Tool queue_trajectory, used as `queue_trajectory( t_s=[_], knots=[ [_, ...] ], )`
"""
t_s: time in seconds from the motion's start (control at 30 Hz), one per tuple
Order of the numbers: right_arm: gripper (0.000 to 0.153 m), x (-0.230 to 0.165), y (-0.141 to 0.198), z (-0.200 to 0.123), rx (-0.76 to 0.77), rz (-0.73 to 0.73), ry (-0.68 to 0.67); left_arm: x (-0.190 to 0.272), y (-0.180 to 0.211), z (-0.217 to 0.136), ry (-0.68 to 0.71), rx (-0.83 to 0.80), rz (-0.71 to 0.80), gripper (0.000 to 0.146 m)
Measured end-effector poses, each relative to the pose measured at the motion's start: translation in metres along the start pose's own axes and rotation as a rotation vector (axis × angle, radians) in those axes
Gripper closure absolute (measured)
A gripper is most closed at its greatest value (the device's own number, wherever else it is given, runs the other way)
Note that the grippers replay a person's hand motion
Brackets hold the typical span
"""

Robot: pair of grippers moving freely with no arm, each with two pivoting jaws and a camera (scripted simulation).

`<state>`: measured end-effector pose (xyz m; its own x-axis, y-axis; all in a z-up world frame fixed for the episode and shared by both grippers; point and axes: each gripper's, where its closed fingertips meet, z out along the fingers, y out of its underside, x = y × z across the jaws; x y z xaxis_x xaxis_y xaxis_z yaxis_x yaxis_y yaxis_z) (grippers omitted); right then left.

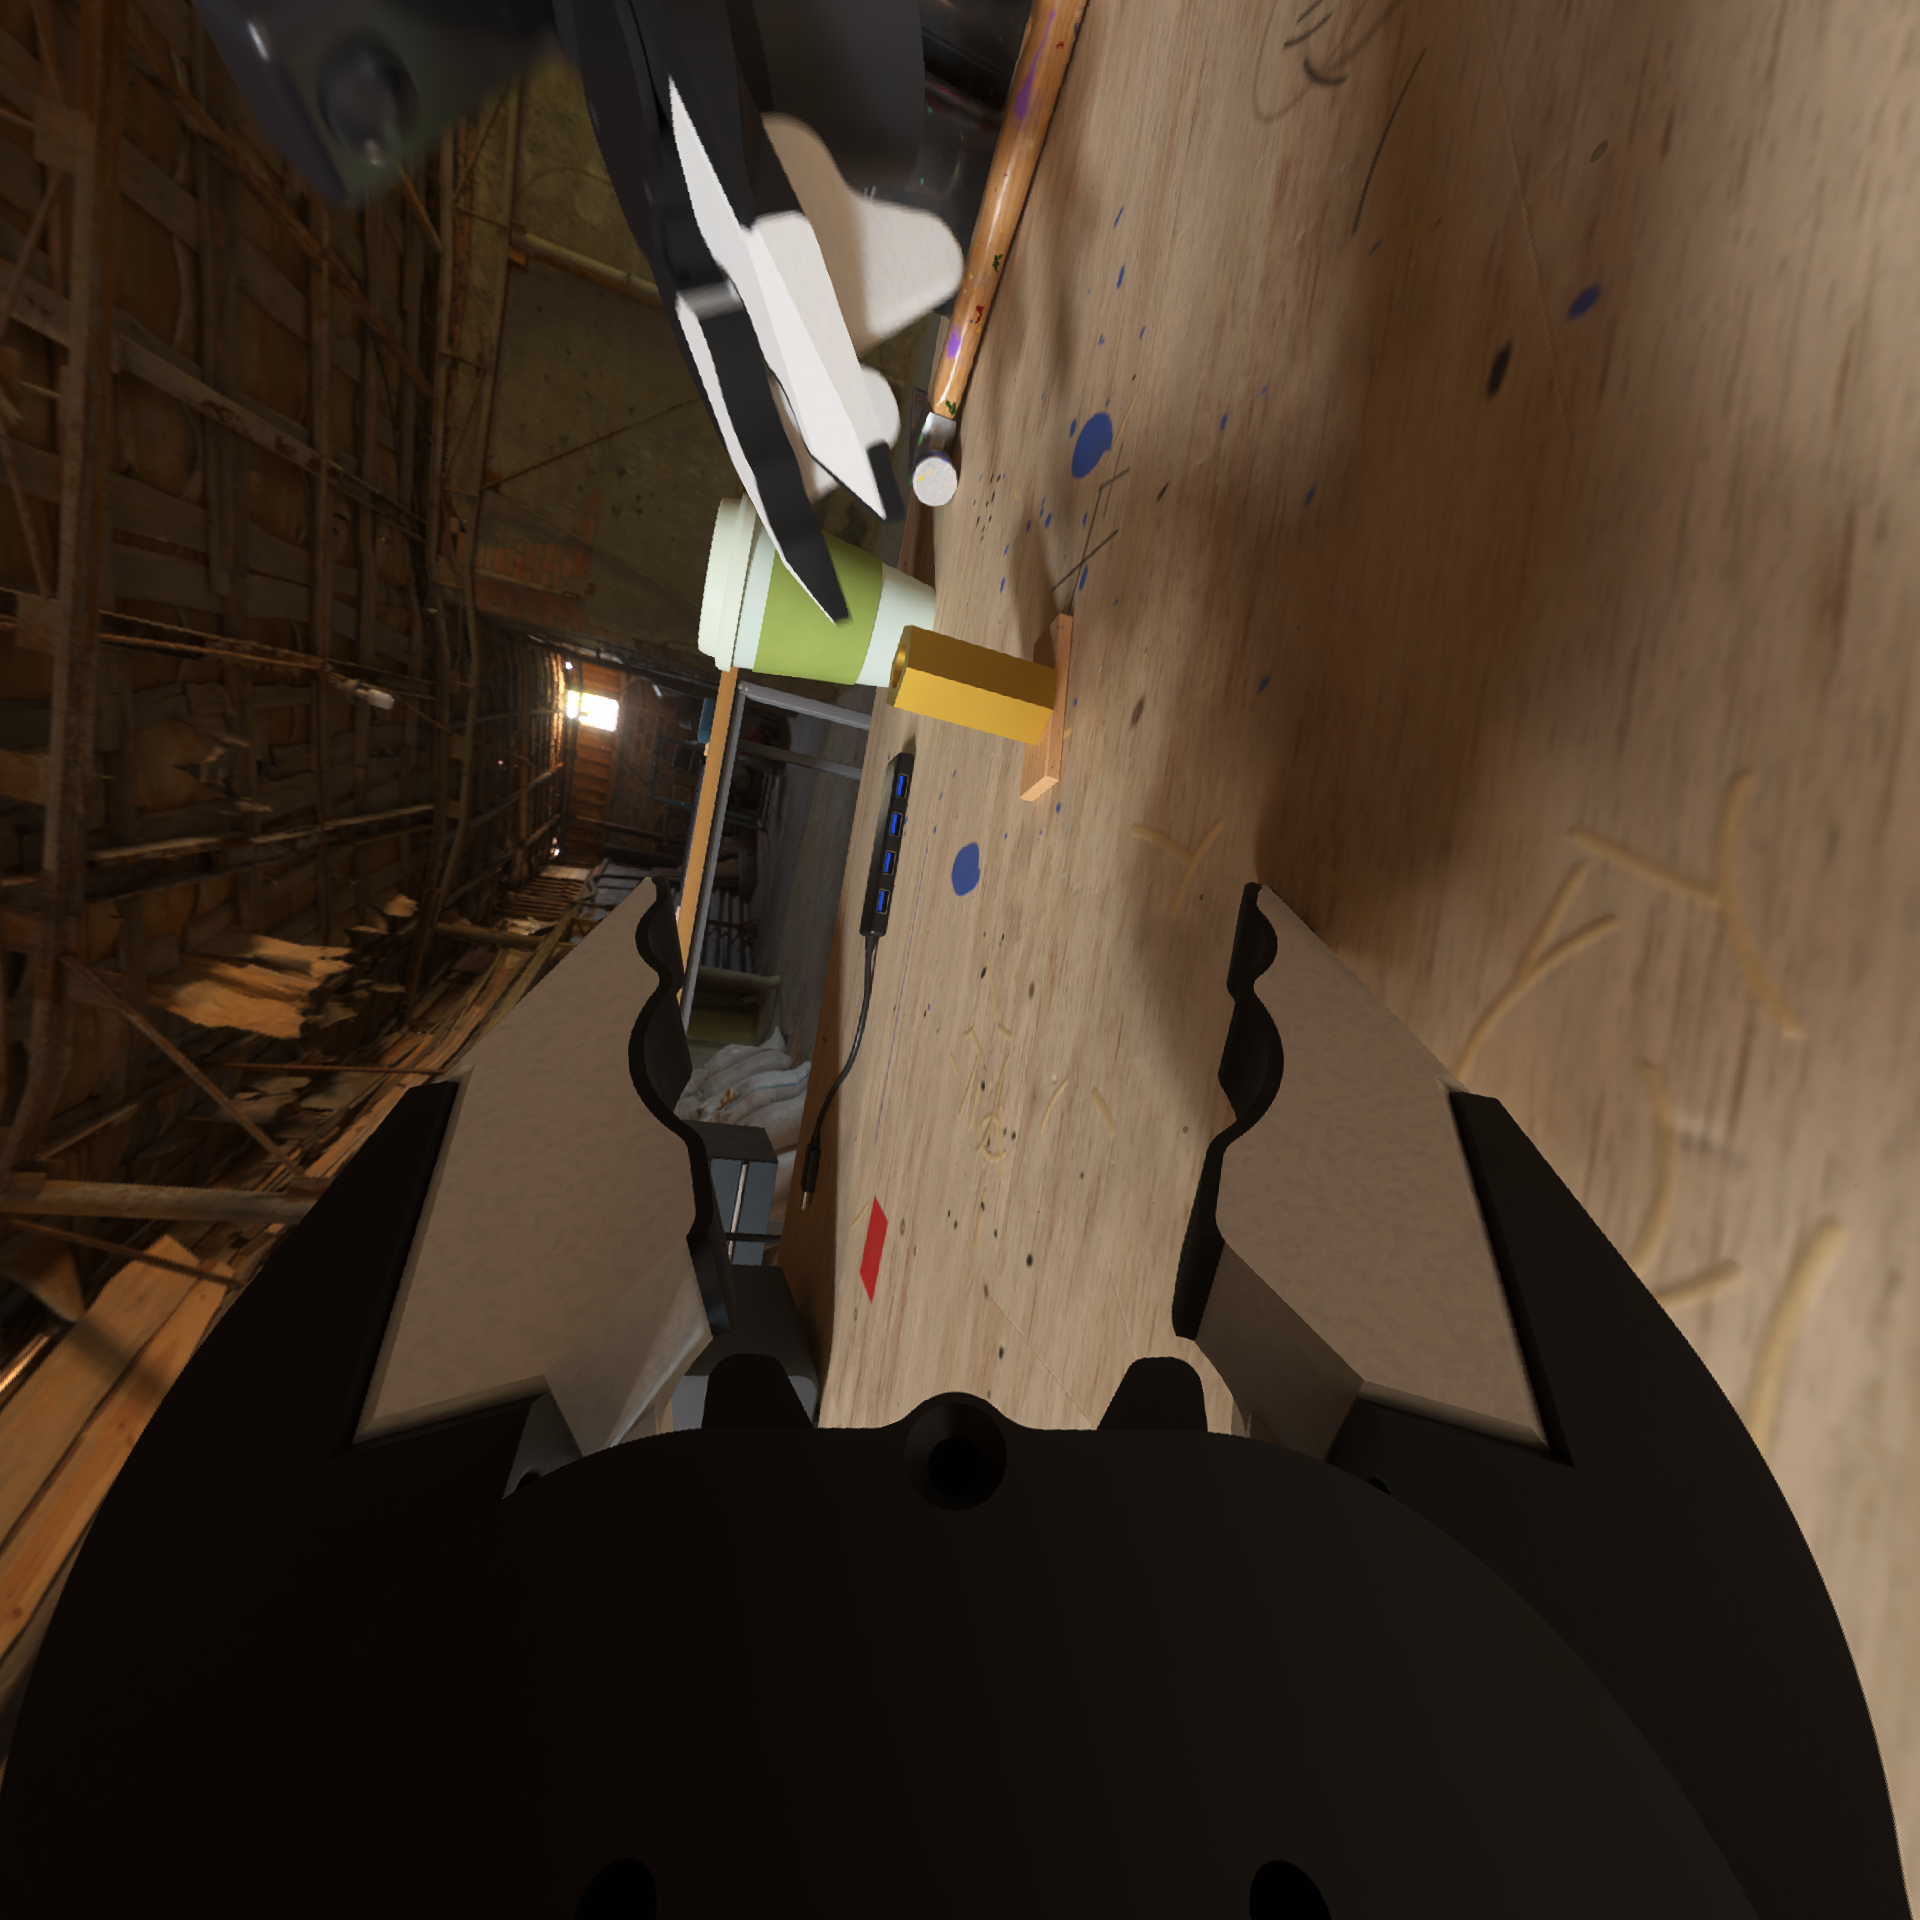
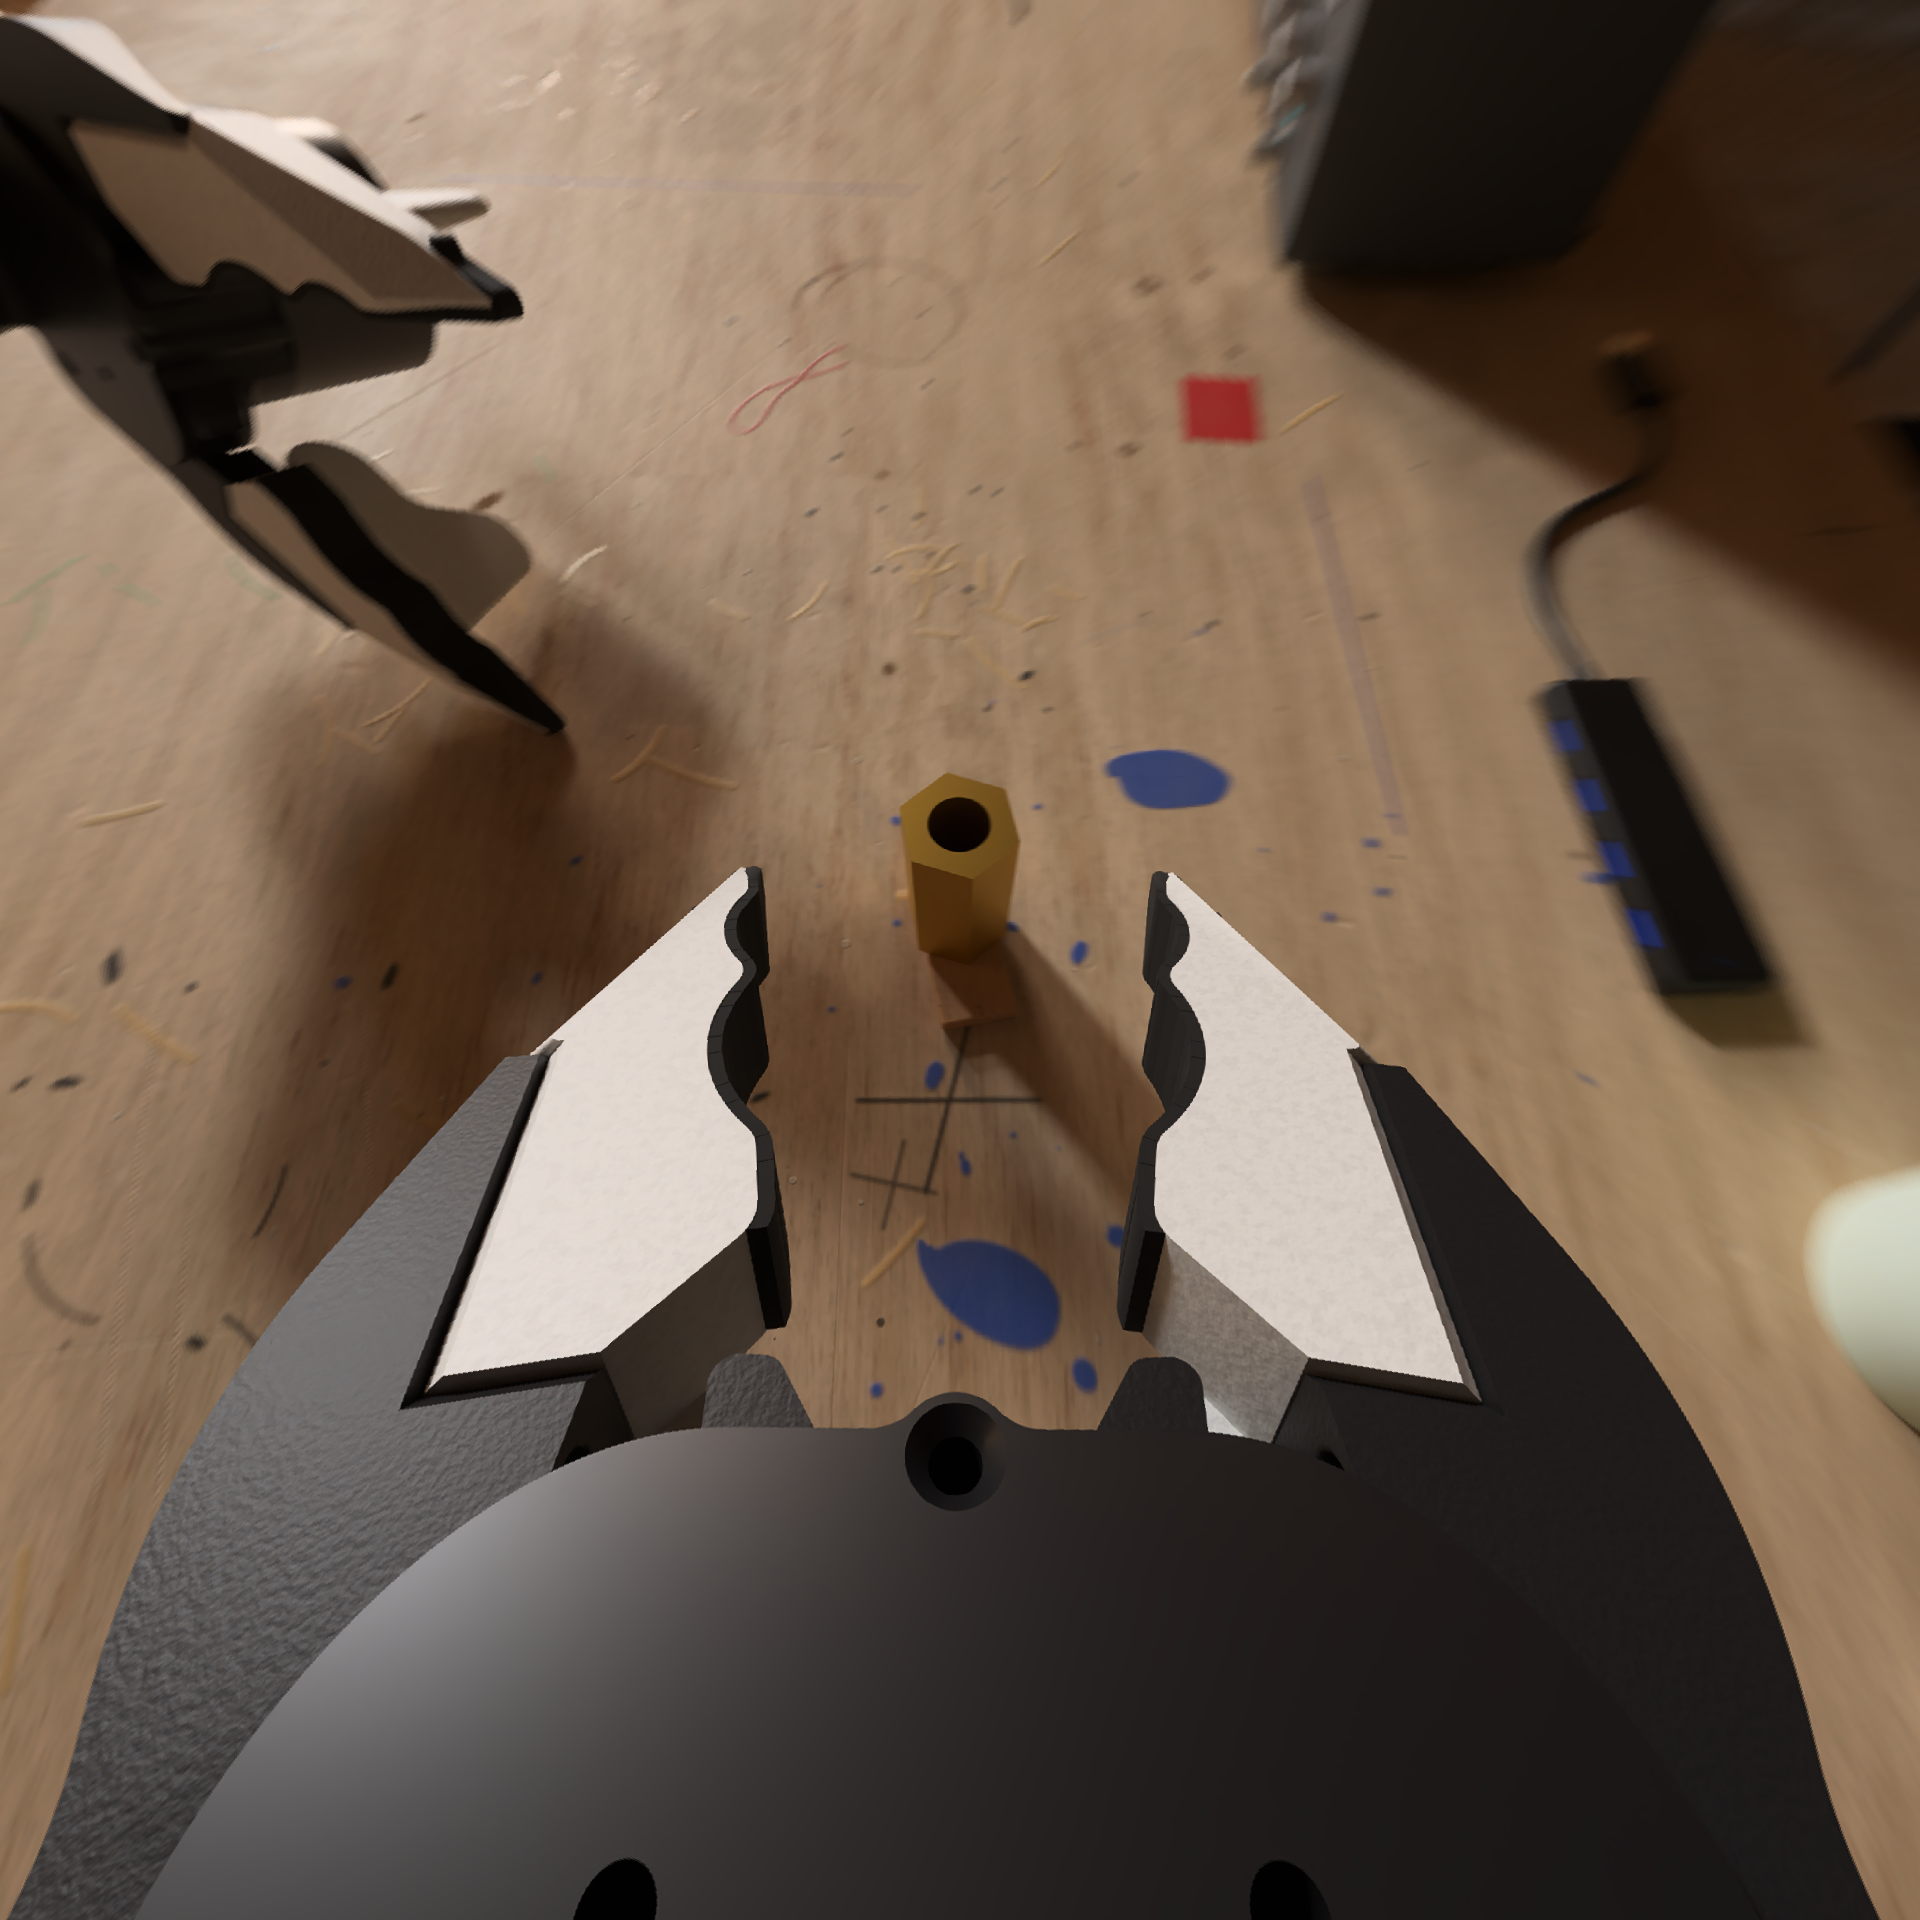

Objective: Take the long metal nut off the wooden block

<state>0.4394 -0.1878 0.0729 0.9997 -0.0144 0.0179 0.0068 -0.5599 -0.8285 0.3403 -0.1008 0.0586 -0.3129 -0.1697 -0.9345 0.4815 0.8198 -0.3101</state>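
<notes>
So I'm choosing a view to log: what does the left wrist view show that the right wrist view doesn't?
Left only: a hammer and most of a green-banded cup, just a blurred edge in the right view. Right only: the nut's open top. Both: nut upright on the block, USB hub, red square, both claws open.

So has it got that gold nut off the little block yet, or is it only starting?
Only starting. Done: nothing; the long metal nut stands upright on the wooden block. In hand: the right gripper hangs above it, open, the nut between its fingers in view but untouched. The left gripper waits open, to one side. Left: gripping the nut and lifting it off.
</notes>
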Motion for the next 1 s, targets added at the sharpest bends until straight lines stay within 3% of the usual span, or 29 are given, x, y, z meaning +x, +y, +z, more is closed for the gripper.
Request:
queue_trajectory(
  t_s=[0.1,0.17,0.27,0.47,0.57,0.7,0.87,0.93,1.0],
  knots=[
    [0.086,-0.011,0.009,0.021,-0.092,0.096,-0.274,0.000,0.001,0.000,0.007,0.015,-0.009,0.040],
    [0.113,-0.015,0.012,0.030,-0.120,0.168,-0.392,0.000,0.001,0.001,0.025,0.025,-0.018,0.041],
    [0.126,-0.008,0.011,0.040,-0.016,0.123,-0.343,0.001,-0.004,-0.007,0.130,0.092,-0.136,0.040],
    [0.127,-0.009,0.005,0.027,0.058,0.108,-0.297,-0.015,-0.017,-0.026,0.545,0.269,-0.805,0.046],
    [0.127,-0.012,-0.006,0.021,0.095,0.079,-0.295,-0.017,-0.011,-0.026,0.662,0.294,-0.963,0.048],
    [0.127,-0.022,-0.008,0.023,0.089,0.044,-0.314,-0.015,-0.005,-0.027,0.726,0.323,-1.039,0.048],
    [0.127,-0.022,-0.013,0.032,0.096,0.062,-0.278,0.008,-0.013,-0.028,0.801,0.277,-0.965,0.051],
    [0.127,-0.024,-0.013,0.034,0.100,0.079,-0.290,0.014,-0.010,-0.023,0.771,0.231,-0.935,0.061],
    [0.127,-0.024,-0.012,0.035,0.096,0.086,-0.301,0.015,-0.009,-0.021,0.763,0.229,-0.921,0.091]
  ],
)
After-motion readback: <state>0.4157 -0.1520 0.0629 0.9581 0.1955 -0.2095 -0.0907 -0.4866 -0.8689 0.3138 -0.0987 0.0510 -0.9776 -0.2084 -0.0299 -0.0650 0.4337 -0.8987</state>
